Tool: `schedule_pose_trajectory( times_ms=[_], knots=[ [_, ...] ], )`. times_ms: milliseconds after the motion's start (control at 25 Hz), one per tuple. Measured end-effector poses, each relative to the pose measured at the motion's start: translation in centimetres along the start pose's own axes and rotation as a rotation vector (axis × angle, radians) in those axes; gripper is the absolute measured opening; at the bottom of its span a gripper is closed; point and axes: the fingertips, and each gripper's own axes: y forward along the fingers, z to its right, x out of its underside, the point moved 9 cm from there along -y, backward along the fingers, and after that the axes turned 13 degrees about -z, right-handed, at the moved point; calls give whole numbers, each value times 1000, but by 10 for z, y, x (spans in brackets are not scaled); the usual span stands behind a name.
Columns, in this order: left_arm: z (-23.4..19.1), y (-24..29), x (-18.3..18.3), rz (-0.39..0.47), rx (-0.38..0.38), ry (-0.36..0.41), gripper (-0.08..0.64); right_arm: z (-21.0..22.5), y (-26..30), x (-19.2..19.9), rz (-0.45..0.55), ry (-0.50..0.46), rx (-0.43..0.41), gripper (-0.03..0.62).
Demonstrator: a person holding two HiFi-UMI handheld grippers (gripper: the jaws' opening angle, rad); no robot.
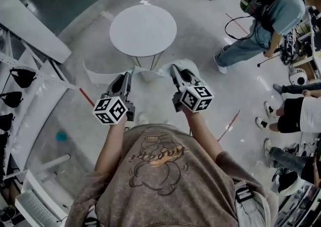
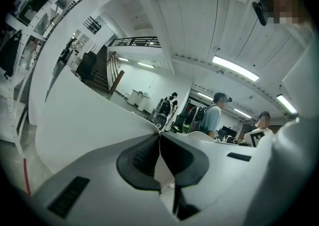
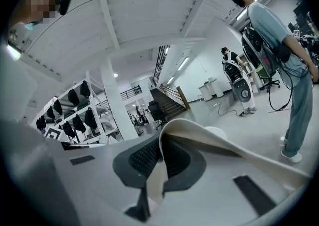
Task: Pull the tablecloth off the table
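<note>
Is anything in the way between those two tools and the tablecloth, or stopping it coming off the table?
Nothing visible is in the way. The left tool and right tool are both shut on the tablecloth's edge. The cloth hangs between them and the round table, whose top already looks bare.

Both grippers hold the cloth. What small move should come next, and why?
Probably pull a little toward the body, jaws kept shut: the left gripper and right gripper each pinch the tablecloth, and its far edge hangs close by the table, perhaps touching it.
</note>
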Motion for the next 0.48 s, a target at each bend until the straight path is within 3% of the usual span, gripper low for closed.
schedule_pose_trajectory(
  times_ms=[480],
  knots=[
    [-11, 4, -5, -9, -26, 14, 21, -2, 11, 1, -16, -16, -3, 15]
  ],
)
